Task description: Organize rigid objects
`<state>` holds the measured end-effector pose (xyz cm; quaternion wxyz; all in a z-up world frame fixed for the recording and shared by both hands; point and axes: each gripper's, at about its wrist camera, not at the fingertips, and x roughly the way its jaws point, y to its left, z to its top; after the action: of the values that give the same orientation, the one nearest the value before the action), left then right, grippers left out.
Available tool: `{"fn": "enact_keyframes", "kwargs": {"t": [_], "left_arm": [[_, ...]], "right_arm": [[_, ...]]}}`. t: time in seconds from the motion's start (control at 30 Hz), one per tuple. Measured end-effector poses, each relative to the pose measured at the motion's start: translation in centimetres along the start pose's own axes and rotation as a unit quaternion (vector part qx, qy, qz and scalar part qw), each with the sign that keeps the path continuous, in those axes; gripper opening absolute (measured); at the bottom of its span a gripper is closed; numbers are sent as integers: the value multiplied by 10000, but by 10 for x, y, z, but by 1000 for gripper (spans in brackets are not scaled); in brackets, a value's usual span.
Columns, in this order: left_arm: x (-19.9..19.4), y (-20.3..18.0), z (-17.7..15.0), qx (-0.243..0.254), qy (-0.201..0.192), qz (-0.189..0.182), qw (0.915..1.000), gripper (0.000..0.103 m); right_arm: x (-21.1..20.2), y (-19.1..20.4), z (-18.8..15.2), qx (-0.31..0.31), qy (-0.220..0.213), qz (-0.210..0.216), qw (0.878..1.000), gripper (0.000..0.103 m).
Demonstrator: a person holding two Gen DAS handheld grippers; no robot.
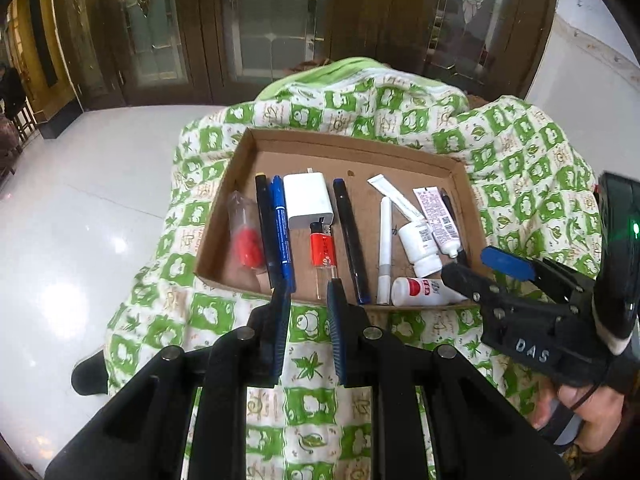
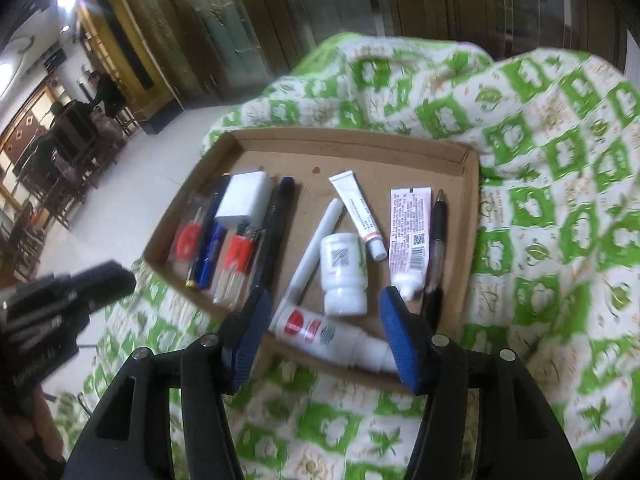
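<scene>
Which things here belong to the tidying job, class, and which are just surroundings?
Belong to the job: cardboard tray, white charger, orange lighter, blue marker, white pill bottle, pink tube.

Just surroundings: green patterned cloth, wooden doors, white floor.

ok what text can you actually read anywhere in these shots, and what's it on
"DAS": raised letters on the body of the right tool, seen from the left wrist camera.
Pink-and-white tube: dense print, a QR code and a barcode, too small to read.
Upright white bottle: a QR code, text unreadable.
Lying white bottle: red label, blurred.
Blue marker: print too small.
Red lighter: white lettering, illegible.
</scene>
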<state>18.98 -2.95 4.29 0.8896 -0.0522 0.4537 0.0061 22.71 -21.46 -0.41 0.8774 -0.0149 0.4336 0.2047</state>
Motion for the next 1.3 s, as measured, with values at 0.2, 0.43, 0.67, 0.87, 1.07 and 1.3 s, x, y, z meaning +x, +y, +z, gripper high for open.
{"fn": "enact_keyframes", "kwargs": {"t": [0.2, 0.43, 0.67, 0.87, 1.07, 1.3], "left_arm": [[-10, -3, -2, 6, -67, 4, 10000, 16], [-13, -6, -13, 96, -45, 92, 9999, 22], [-21, -4, -29, 68, -4, 202, 9998, 78], [-28, -3, -36, 15, 36, 192, 9998, 82], [-45, -10, -40, 198, -192, 621, 9977, 82], [-62, -11, -41, 209, -374, 905, 9950, 82]], "right_arm": [[-15, -3, -11, 60, -138, -89, 9998, 58], [-23, -8, -21, 252, -130, -190, 9994, 58], [-37, -5, -29, 308, -360, -173, 9987, 78], [-54, 5, -42, 258, -500, -215, 9982, 101], [-80, 19, -54, 200, -745, -352, 9964, 101], [-111, 32, -66, 218, -959, -378, 9944, 101]]}}
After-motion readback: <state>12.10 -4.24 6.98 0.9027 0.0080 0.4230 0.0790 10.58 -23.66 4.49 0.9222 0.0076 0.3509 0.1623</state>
